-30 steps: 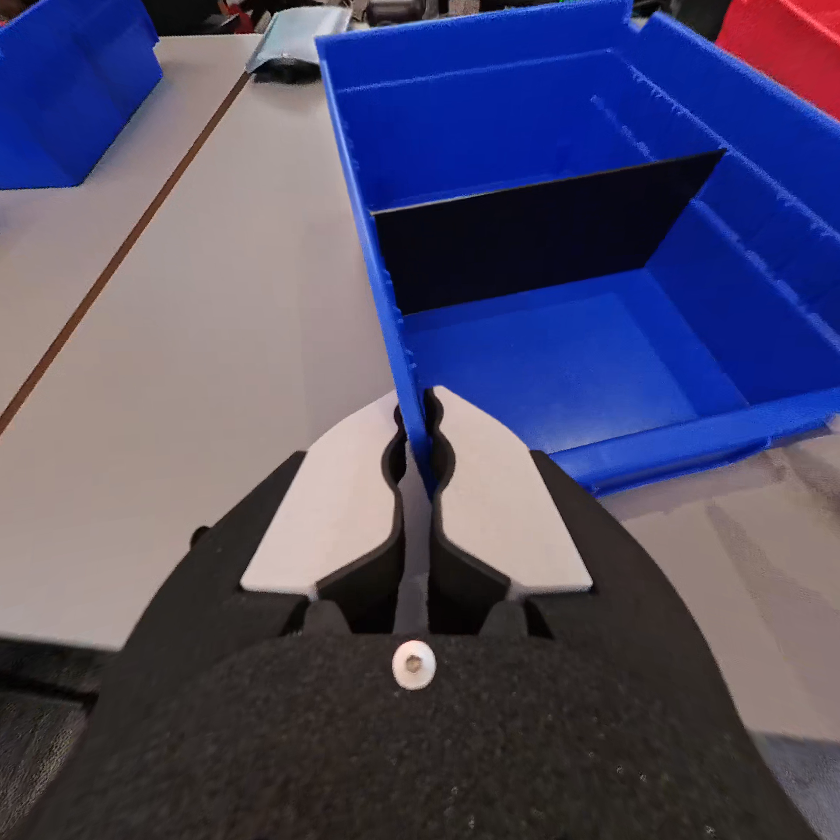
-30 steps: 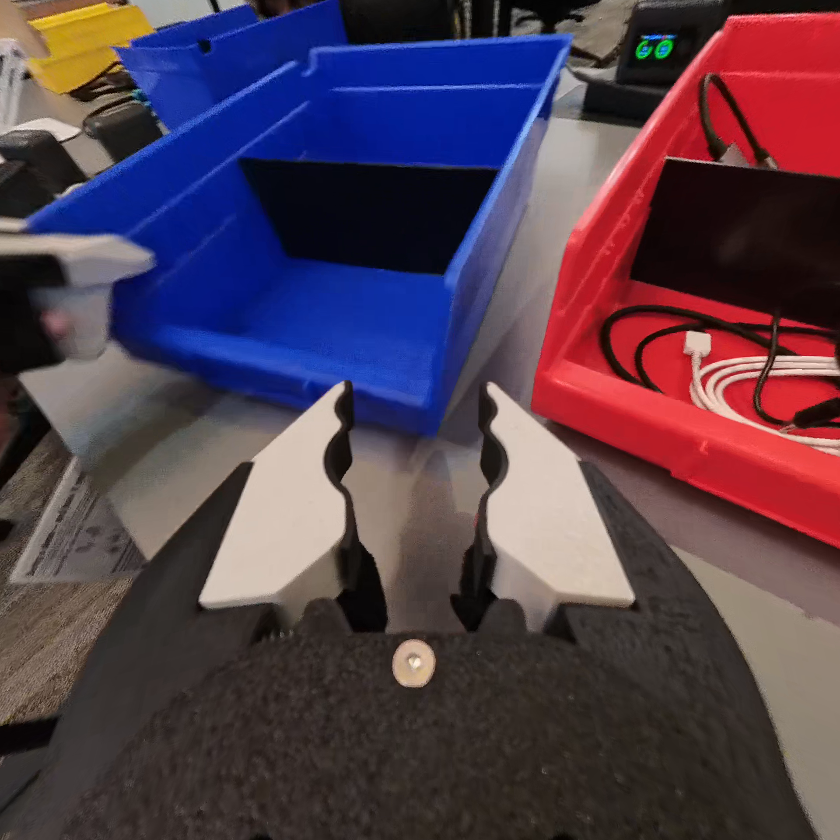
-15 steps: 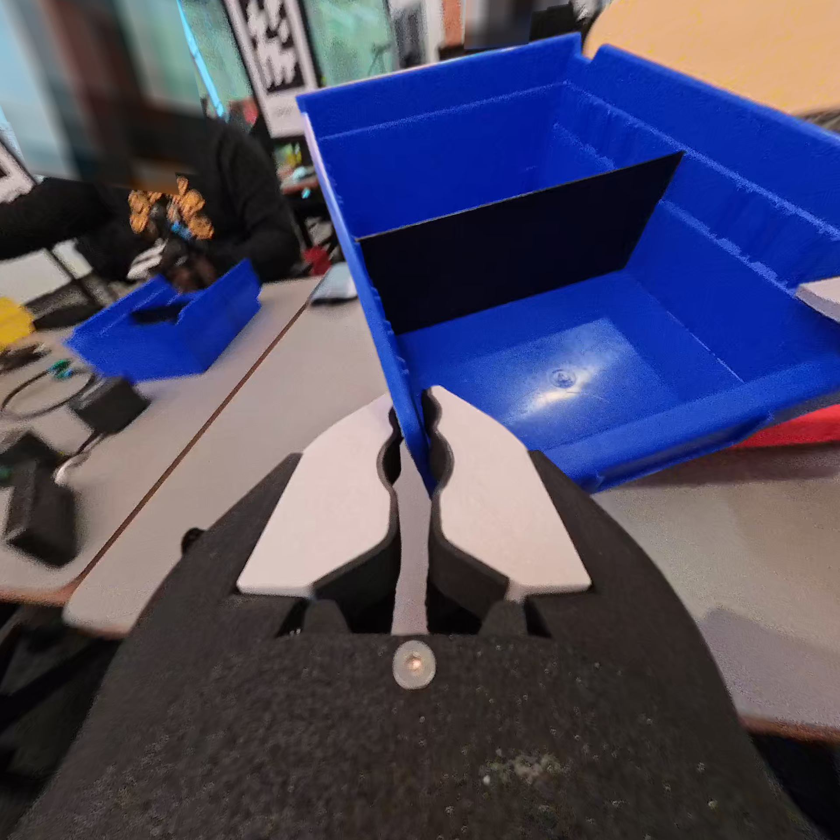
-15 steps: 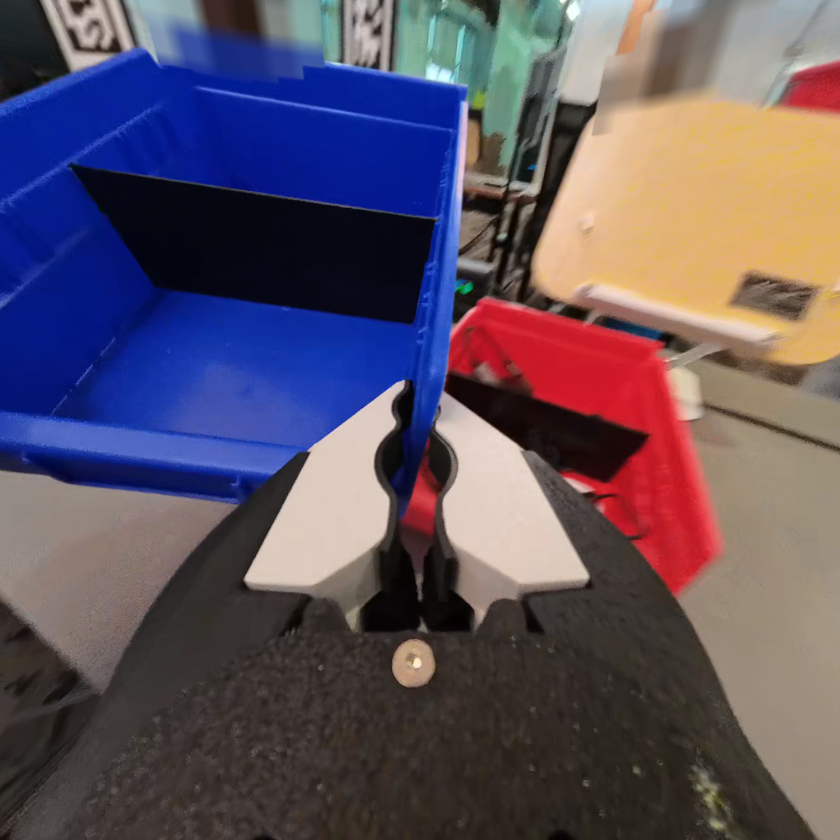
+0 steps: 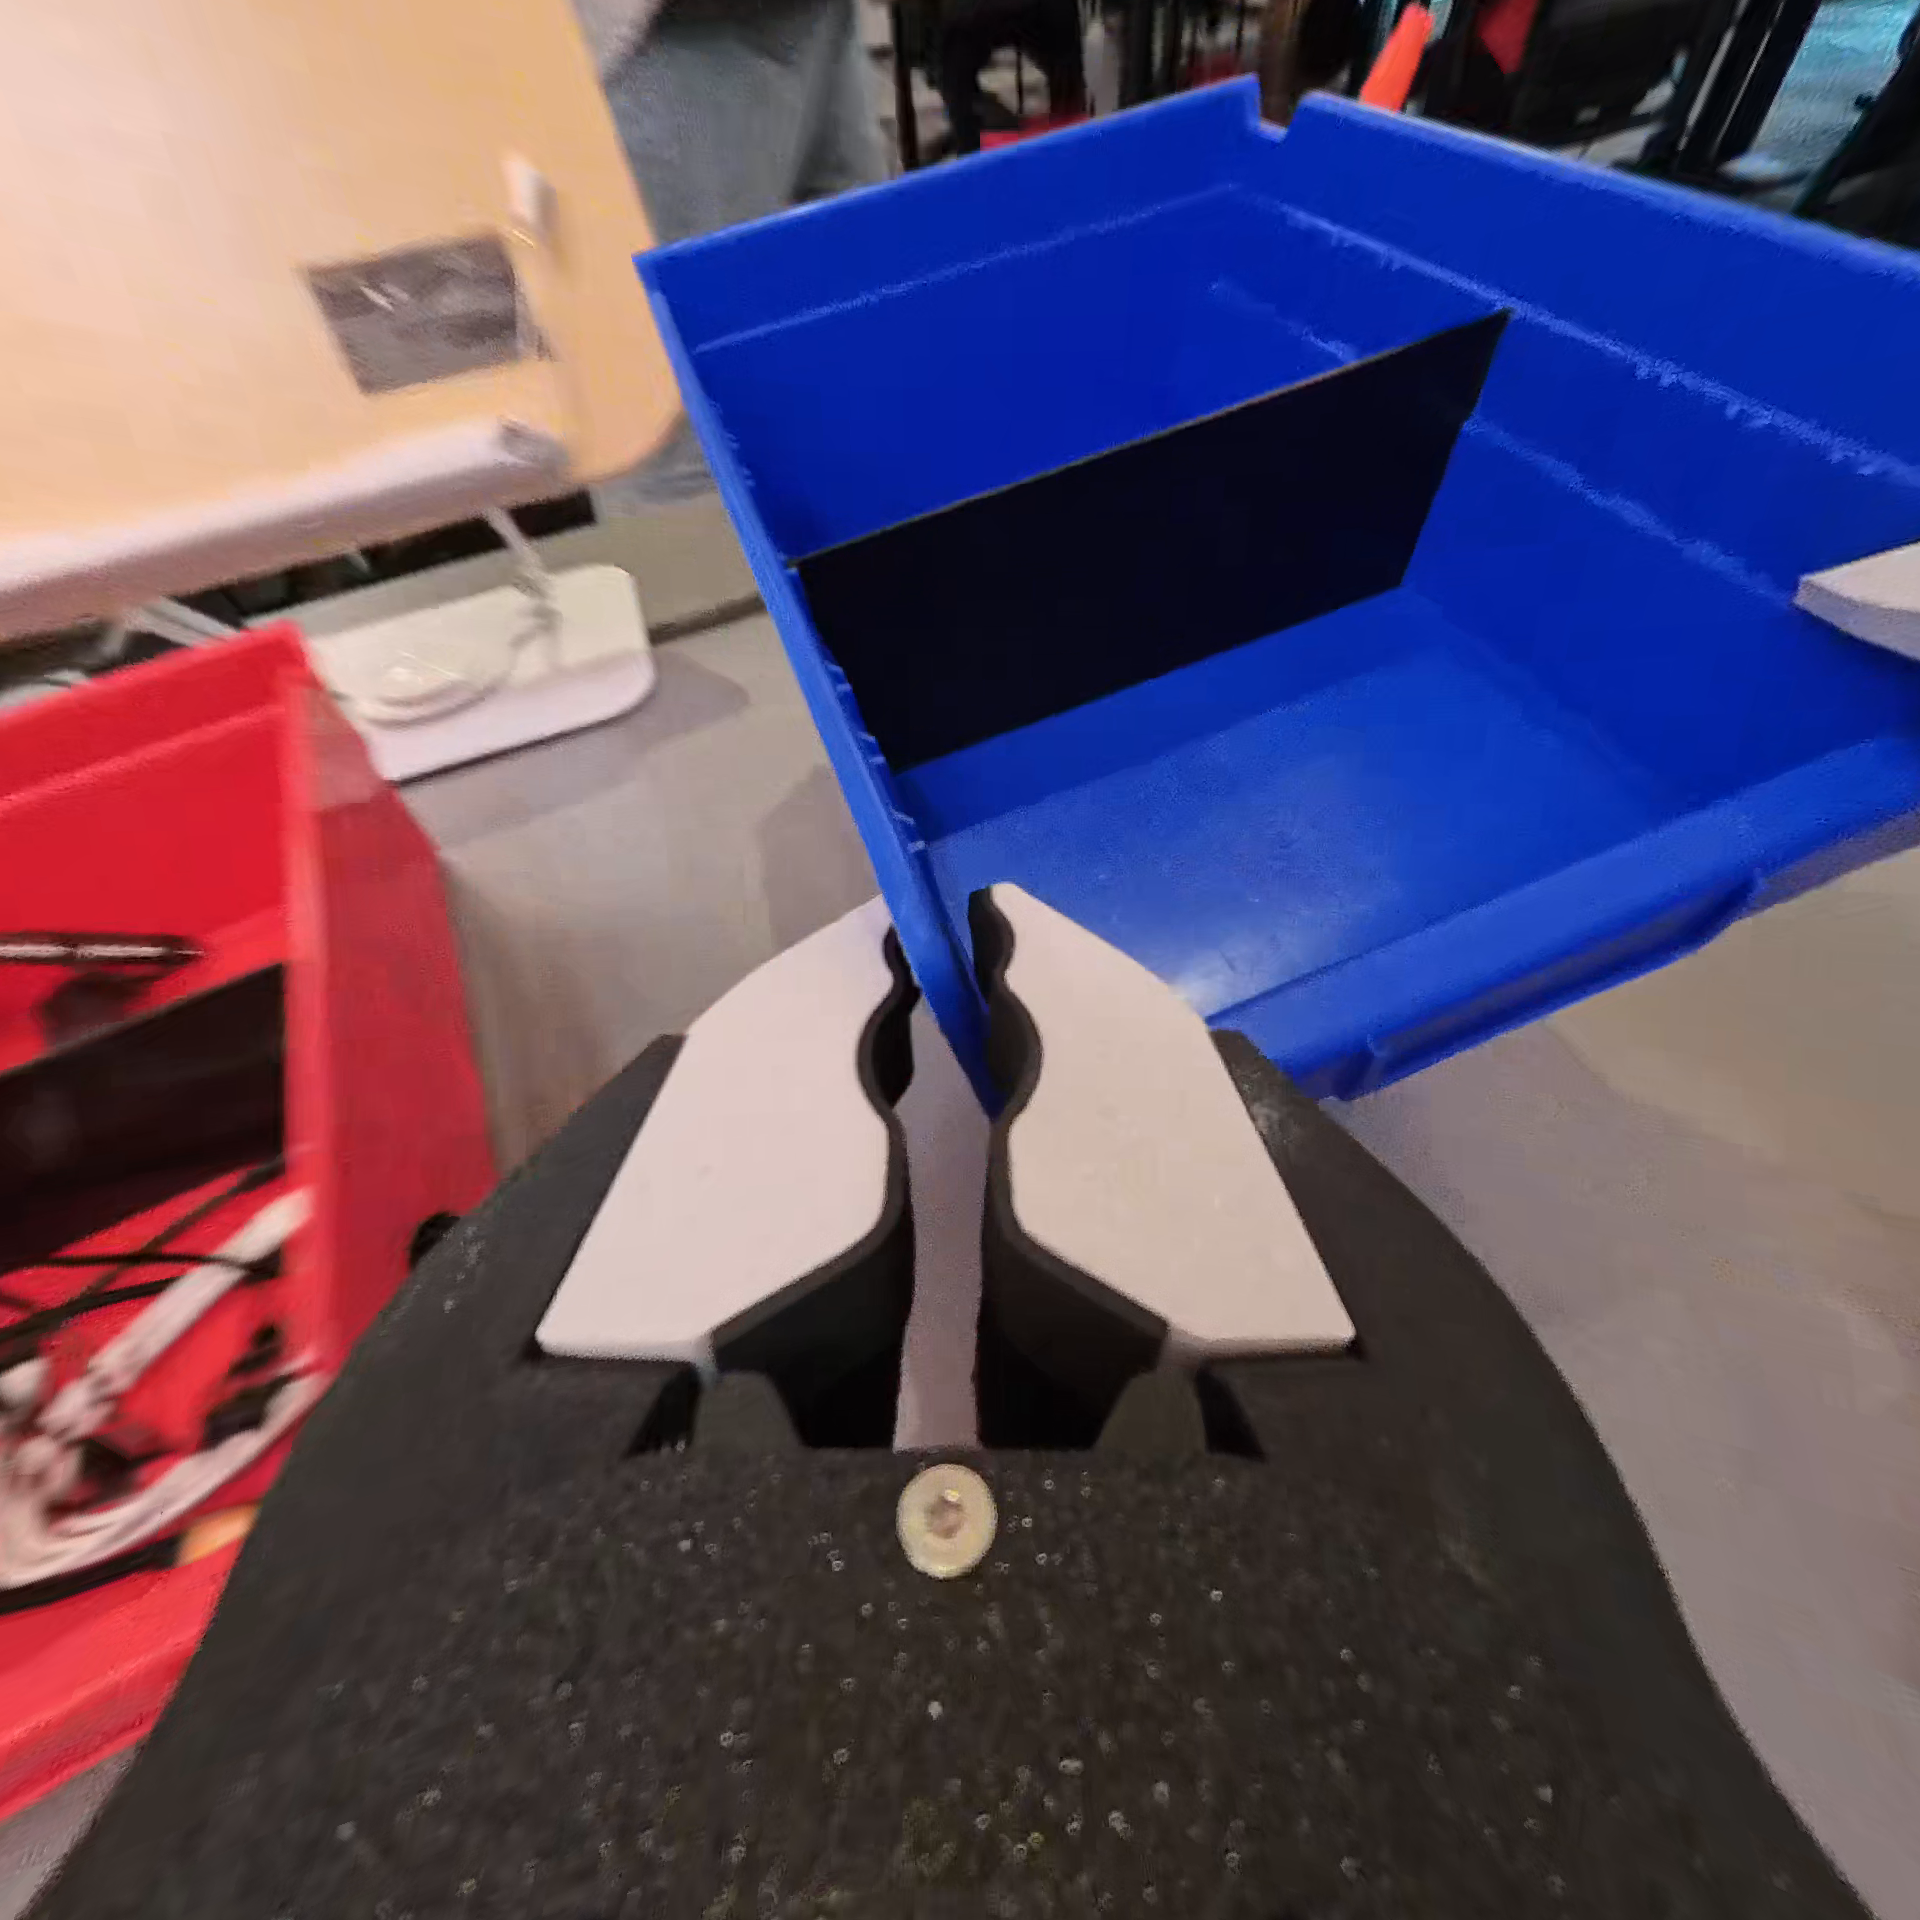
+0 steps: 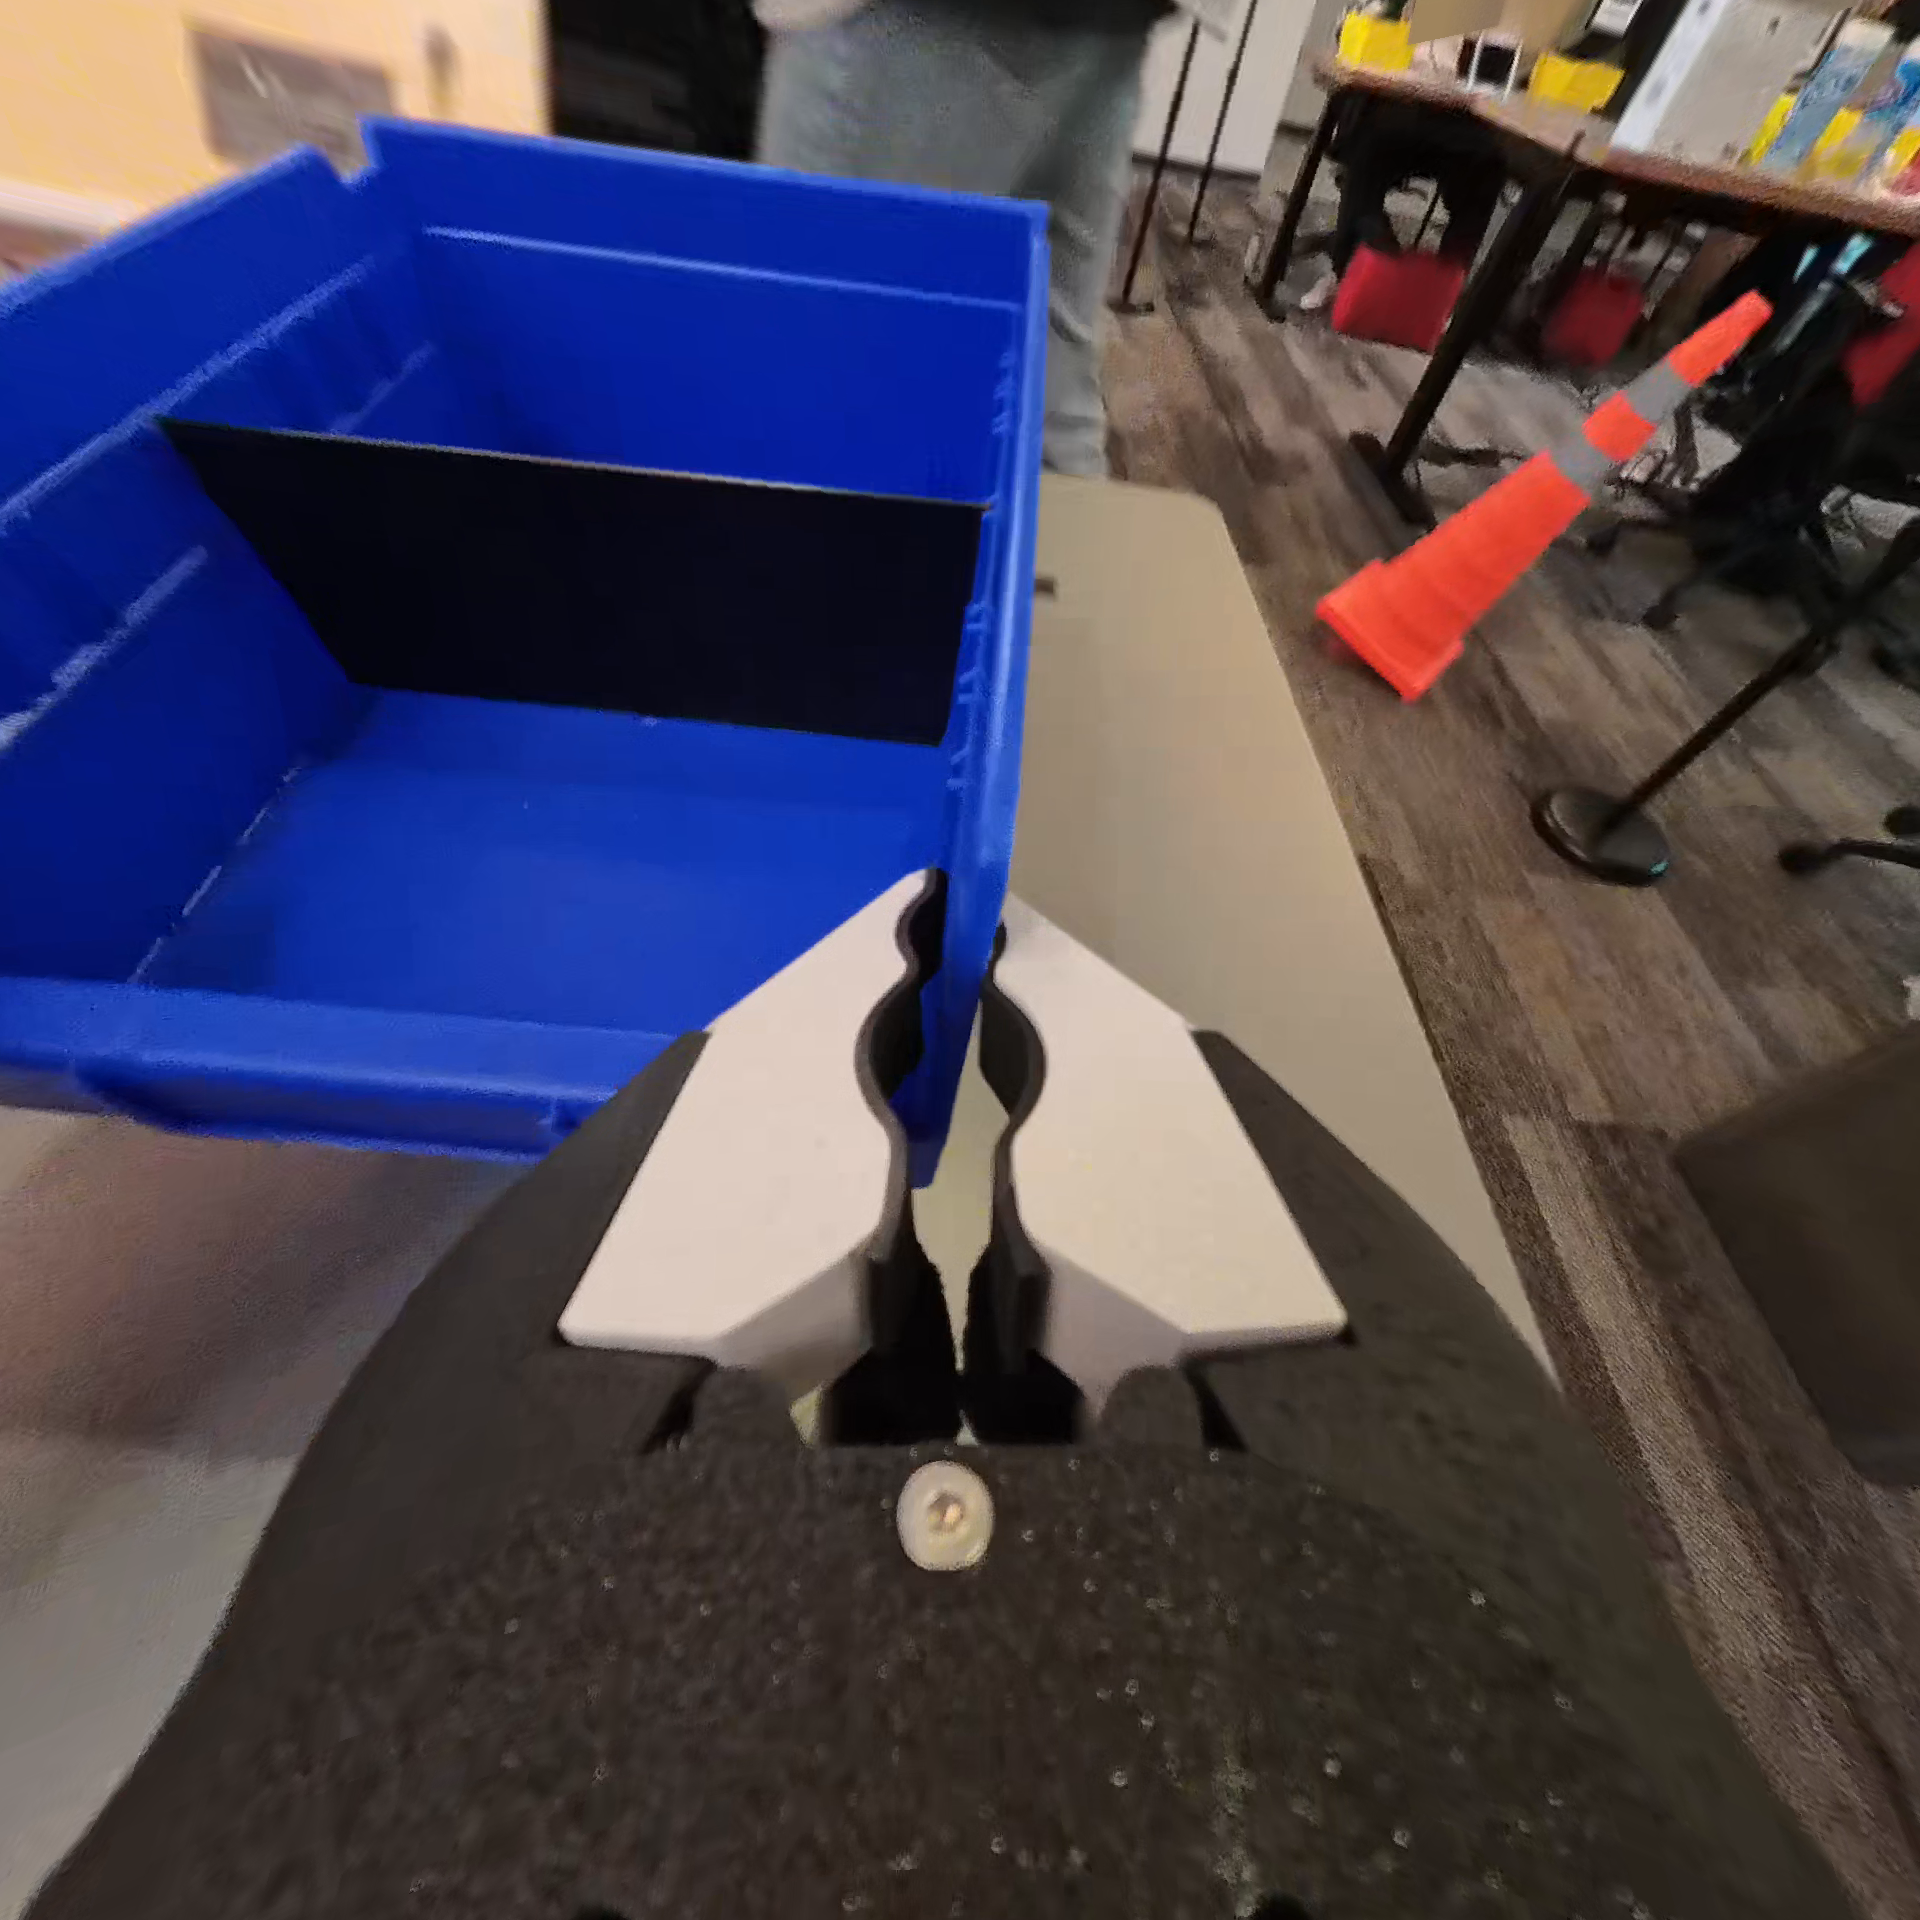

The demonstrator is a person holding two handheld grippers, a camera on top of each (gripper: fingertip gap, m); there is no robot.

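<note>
- Above the grey table a big blue bin is held up, tilted, with a claw on each side wall.
- The bin looks like hard, stiff plastic. Nothing can be seen inside it, so it is probably light. Its smooth walls may be slippery, so the top edges of the two side walls look like the best places to hold.
- A black divider stands across the middle of the bin and splits it into a near part and a far part.
- On the left sits a red bin with black and white cables in it. It is near the blue bin but not touching it.
- On the floor, well apart to the right, leans an orange cone.
- A person stands behind the blue bin; only the legs show.
- The left claw is squeezed narrow on the bin's left wall, close to the front corner.
- The right claw is squeezed narrow on the bin's right wall, also near the front.
- A white power strip lies on the table behind the red bin.
</note>
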